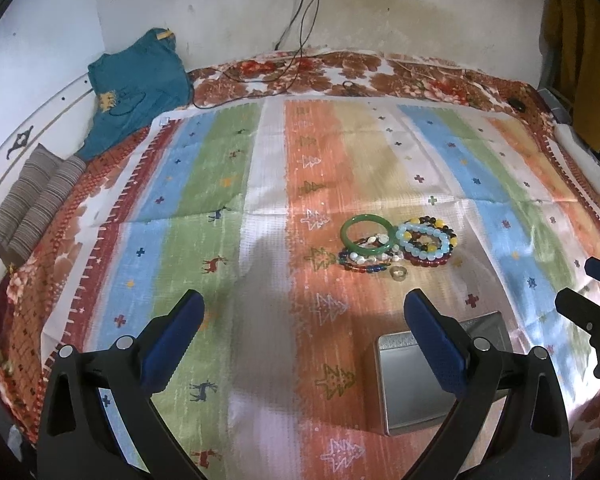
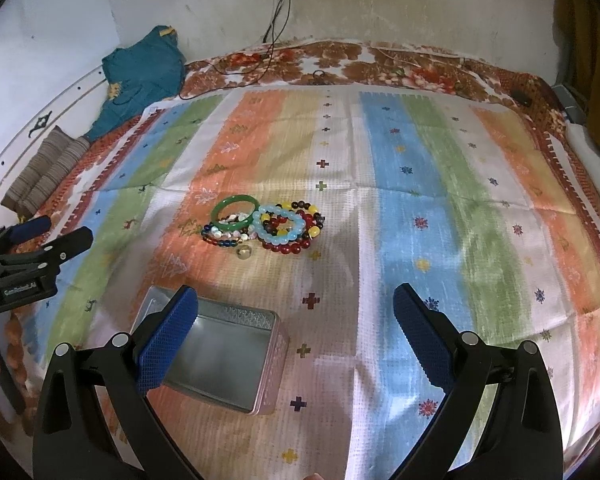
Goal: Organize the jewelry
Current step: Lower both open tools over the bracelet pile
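Since the tin box [image 2: 220,354] sits empty on the bed, no sorting is done yet. All jewelry lies heaped just beyond it: green bangle [image 2: 235,211], bead bracelets [image 2: 290,228], ring [image 2: 244,252]. Left gripper [image 1: 304,340] and right gripper [image 2: 296,336] hover released, holding nothing.

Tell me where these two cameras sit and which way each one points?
Left wrist view: sits on the left gripper, facing forward over the striped patterned cloth toward the pile of beaded bracelets; its open blue-padded jaws show, and the right gripper at the right edge.
Right wrist view: sits on the right gripper, facing the same way; its open jaws and the left gripper show.
Both share the bracelets, green bangle and open silver metal tin.
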### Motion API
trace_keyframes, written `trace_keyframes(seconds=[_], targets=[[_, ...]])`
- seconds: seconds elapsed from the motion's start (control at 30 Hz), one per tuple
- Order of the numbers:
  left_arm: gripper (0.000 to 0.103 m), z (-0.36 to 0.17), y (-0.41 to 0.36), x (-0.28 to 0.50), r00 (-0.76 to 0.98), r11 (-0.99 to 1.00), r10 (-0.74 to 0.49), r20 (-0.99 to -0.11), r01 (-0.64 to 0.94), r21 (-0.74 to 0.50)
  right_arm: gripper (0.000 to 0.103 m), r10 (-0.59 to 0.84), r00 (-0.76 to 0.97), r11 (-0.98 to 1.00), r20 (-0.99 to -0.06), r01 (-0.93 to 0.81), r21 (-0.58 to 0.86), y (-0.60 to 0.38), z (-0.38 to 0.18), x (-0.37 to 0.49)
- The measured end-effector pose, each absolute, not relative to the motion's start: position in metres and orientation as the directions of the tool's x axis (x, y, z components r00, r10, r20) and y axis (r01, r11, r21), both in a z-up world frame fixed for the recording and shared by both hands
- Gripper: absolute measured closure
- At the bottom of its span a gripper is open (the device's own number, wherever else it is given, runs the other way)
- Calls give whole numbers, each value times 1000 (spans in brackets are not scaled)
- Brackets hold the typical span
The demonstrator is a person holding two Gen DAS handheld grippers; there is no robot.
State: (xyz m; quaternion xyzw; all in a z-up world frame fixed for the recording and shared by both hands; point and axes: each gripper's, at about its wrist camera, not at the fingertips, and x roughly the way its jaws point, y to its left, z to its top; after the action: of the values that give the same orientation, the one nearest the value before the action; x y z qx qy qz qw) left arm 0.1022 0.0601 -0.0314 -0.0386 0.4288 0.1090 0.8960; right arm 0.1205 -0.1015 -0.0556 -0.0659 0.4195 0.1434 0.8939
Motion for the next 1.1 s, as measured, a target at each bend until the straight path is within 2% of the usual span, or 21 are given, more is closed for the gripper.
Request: trace_keyframes(seconds=[0.47,0.73,0.9,1.0,1.1], targets=[[6,-49,70,138,570,971,115,-814,-237,-29,4,164,600,944,-783,-325,-51,-84,-65,139],[6,-59,70,154,554,974,129,-822,-227,0,4,159,573,946,-804,-323,-43,-78,-75,153],[6,-61,78,164,558,973,88,-825,-227,-50,4,162,555,948,-816,-317,-27,-77,-80,161],[6,-66,81,171,546,967,79,-834,-244,-68,4,134,566,944,-814,-322,-68,-73,-82,165],[6,-73,80,179,528,969,80,-845,-239,-57,4,139,547,949,-826,-310,-46,-75,-86,172]])
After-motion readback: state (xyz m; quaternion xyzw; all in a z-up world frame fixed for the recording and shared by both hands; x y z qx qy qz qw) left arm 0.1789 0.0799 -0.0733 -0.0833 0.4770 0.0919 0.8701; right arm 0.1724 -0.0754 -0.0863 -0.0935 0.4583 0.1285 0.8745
